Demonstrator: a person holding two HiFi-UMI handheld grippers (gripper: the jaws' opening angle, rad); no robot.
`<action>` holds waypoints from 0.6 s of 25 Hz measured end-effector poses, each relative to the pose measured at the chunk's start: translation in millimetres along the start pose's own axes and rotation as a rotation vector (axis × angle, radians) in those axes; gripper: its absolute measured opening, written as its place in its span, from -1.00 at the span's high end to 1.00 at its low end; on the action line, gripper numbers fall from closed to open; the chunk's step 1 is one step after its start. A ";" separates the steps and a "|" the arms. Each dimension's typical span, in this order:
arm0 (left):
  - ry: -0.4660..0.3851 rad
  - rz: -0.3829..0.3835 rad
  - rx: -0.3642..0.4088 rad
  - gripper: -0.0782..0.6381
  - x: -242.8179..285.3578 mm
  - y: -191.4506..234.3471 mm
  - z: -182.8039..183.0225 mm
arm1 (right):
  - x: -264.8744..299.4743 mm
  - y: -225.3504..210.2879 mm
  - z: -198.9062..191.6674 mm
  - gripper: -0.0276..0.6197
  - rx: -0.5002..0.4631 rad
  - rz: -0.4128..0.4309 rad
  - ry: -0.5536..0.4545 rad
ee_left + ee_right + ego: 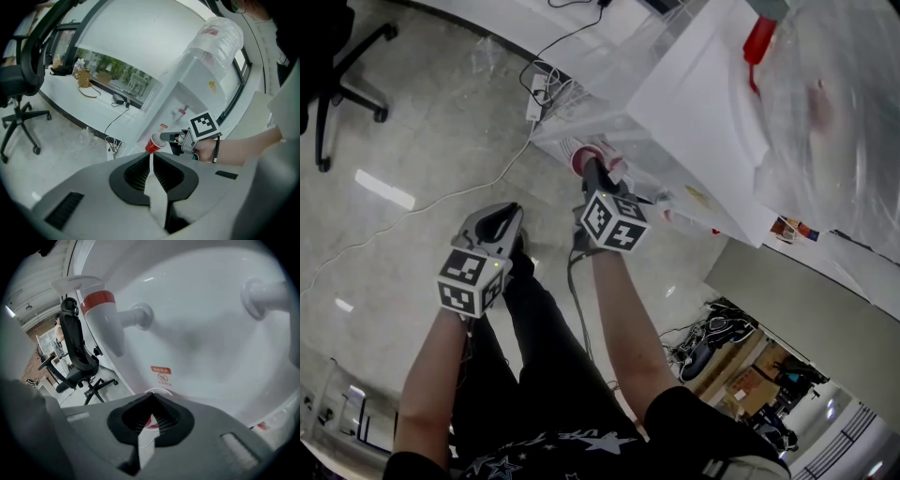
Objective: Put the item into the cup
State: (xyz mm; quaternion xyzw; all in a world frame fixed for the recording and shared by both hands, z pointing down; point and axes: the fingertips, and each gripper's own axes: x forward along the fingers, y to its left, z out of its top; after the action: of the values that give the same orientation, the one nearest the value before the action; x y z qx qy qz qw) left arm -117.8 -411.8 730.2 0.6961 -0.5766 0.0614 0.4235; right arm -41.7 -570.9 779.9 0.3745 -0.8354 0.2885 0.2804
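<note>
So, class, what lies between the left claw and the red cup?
Nothing: in the head view only bare floor shows between the left claw and the cup.

The 2 arms reach forward — left gripper (494,223) jaws together, empty; right gripper (592,174) clamps the cup (152,145) rim.

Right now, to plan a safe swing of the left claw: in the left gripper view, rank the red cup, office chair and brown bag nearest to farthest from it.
1. red cup, just ahead of the left claw.
2. office chair, far left, on the floor.
3. brown bag, upper left, on the far desk.
</note>
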 end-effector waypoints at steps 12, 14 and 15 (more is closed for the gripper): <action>-0.020 0.012 0.000 0.70 -3.6 3.3 5.8 | -1.5 3.0 -1.2 0.66 -0.027 -0.002 0.014; -0.021 0.009 0.004 0.70 -4.2 2.4 6.9 | -3.9 3.3 -1.0 0.66 -0.026 -0.003 0.009; -0.021 0.008 0.006 0.70 -4.7 1.8 7.3 | -5.5 3.7 -0.9 0.66 -0.026 -0.004 0.005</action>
State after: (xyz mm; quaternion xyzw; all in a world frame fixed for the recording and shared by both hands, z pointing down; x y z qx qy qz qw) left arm -123.9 -413.1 723.9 0.6957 -0.5835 0.0573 0.4150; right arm -41.3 -565.7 775.8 0.3717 -0.8377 0.2778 0.2880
